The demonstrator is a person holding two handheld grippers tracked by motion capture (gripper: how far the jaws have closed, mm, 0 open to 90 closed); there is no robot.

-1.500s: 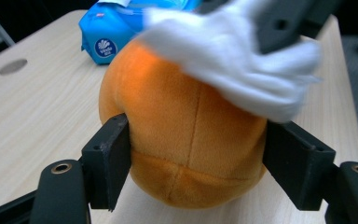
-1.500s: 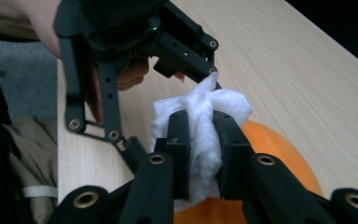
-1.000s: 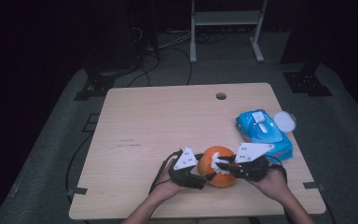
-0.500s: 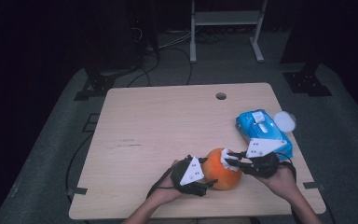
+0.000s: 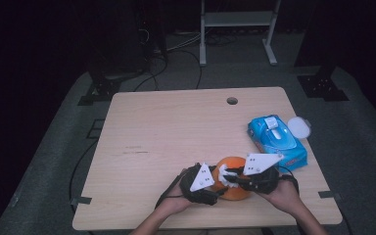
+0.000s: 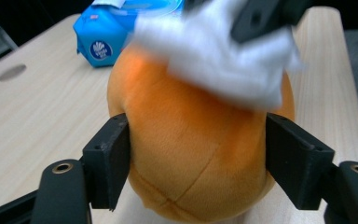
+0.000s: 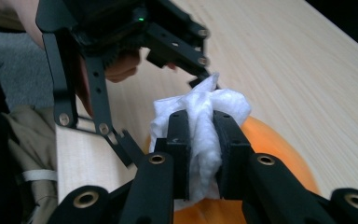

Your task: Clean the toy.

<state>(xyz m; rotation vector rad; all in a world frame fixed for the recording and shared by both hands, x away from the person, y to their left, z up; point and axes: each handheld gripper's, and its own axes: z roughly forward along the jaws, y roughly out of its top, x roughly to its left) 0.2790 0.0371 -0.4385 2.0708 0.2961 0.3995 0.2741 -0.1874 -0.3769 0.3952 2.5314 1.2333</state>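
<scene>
Right gripper [image 7: 199, 140] pinched tight on a bunched white wipe [image 7: 205, 122], pressed against top of orange plush ball [image 6: 191, 154]. Left gripper [image 6: 196, 154] clamped on ball's flanks, jaws just closing further, steadying it near table's [image 5: 166, 127] front edge. Blue wipes pack [image 5: 276, 141] just beyond, loose white lid [image 5: 299, 127] beside it. Step in hand, by the look: wiping the ball. Next likely needs steady hold, wipe dragged across fresh surface.

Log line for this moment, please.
left gripper: shut on orange | right gripper: shut on wipe, wiping orange | pack: on table
</scene>
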